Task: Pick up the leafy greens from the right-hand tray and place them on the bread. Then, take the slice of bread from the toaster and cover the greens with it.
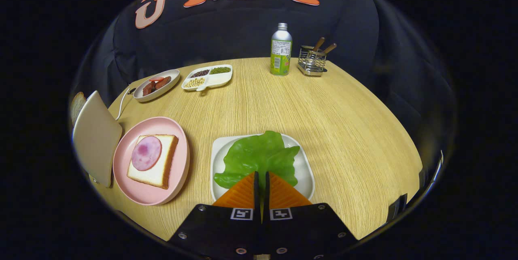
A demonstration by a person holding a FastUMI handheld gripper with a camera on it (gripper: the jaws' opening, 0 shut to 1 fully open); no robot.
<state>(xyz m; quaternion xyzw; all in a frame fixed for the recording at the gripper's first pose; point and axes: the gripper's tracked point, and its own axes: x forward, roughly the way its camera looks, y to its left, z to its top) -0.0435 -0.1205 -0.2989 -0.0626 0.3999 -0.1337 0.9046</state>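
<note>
Fingers pinched on leafy greens over white tray.

Green leafy greens on a white tray. Left of tray: pink plate, white bread with brown crust, pink ham slice. Beyond tray: pale wood-grain counter, silver bottle with green label, white divided dish.
</note>
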